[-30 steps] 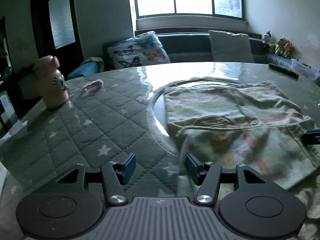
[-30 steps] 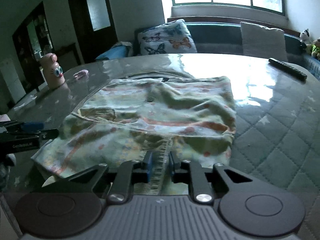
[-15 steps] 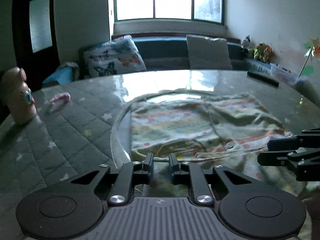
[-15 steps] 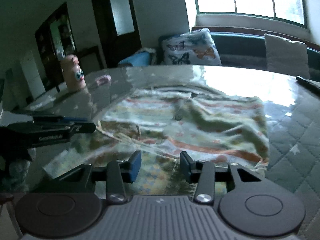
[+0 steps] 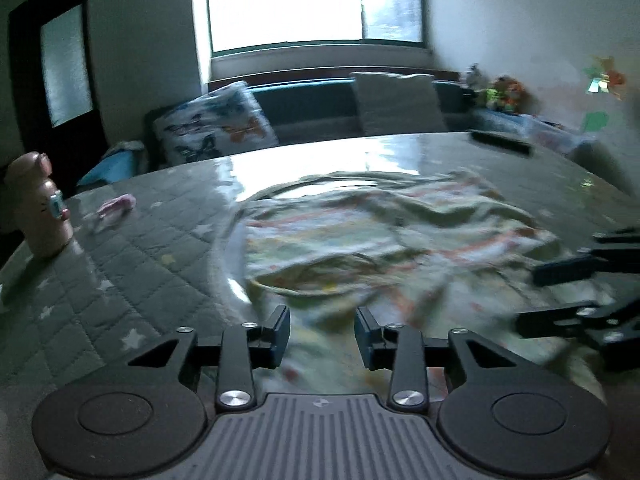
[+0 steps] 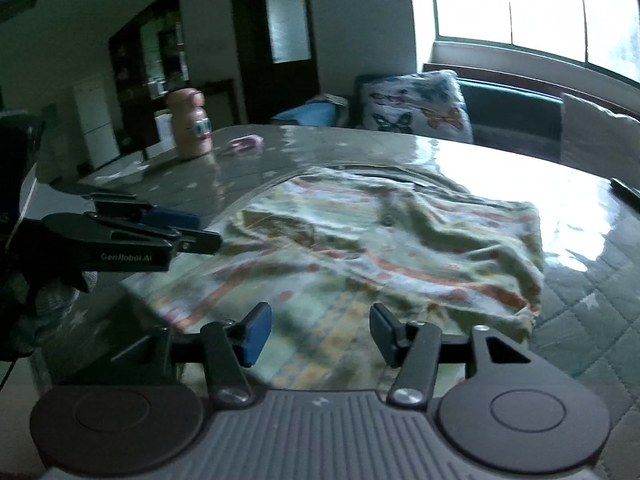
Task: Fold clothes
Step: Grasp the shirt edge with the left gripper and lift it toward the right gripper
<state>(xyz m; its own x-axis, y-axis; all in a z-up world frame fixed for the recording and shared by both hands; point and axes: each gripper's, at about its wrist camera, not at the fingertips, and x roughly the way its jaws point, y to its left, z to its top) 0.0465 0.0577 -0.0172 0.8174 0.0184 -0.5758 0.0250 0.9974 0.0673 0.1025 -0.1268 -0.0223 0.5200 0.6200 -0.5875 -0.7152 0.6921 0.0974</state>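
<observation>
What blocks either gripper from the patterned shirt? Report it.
Nothing visible does. The left gripper and right gripper both hang open directly over the near edge of the shirt. The pink bottle and the small pink item stand on the table's far left, apart from the shirt.

The left gripper (image 5: 322,334), clamped on the near edge of the patterned garment (image 5: 372,232) half a second ago, now stands with its jaws apart and nothing between them. The right gripper (image 6: 318,334) spreads wider too (it began pinched on the hem).
</observation>
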